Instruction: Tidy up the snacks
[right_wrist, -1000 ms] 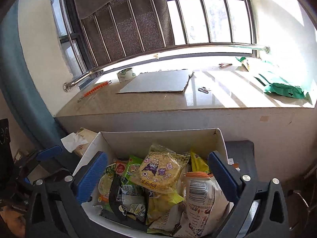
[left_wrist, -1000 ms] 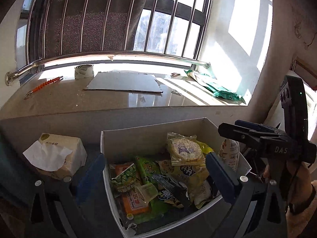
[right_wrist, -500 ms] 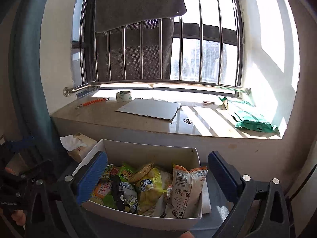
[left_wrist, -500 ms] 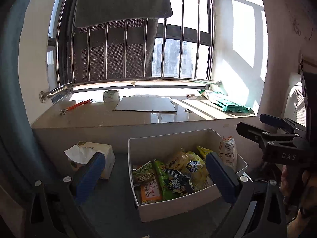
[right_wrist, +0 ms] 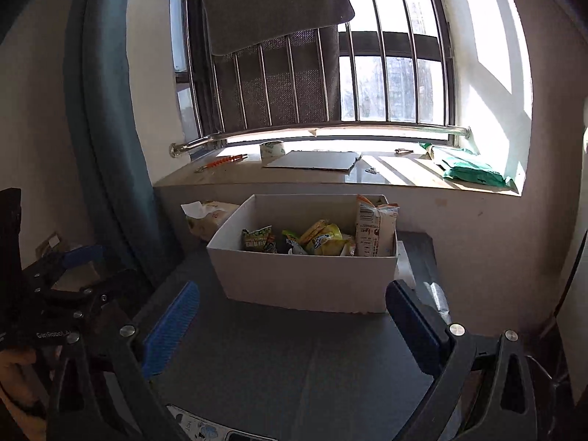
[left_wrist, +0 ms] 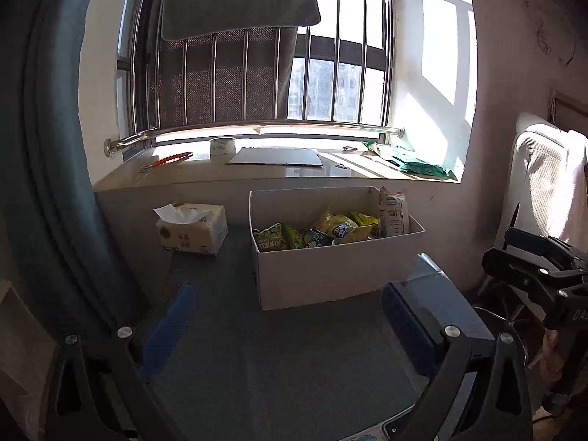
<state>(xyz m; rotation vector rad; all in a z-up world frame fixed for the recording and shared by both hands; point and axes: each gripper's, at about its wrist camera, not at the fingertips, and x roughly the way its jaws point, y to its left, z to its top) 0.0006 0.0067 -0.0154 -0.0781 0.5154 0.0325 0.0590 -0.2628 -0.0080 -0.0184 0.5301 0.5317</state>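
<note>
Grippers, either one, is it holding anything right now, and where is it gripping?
Nothing is held. The left gripper and right gripper are both open and empty, short of the white box of snacks.

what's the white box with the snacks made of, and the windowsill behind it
White box: looks like thin matte cardboard or paperboard, going by its slim, straight walls and sharply folded corners. Windowsill: probably polished stone or a glossy tile slab; it is beige and mirrors the sunlight and window bars. The exact stone can't be told.
</note>
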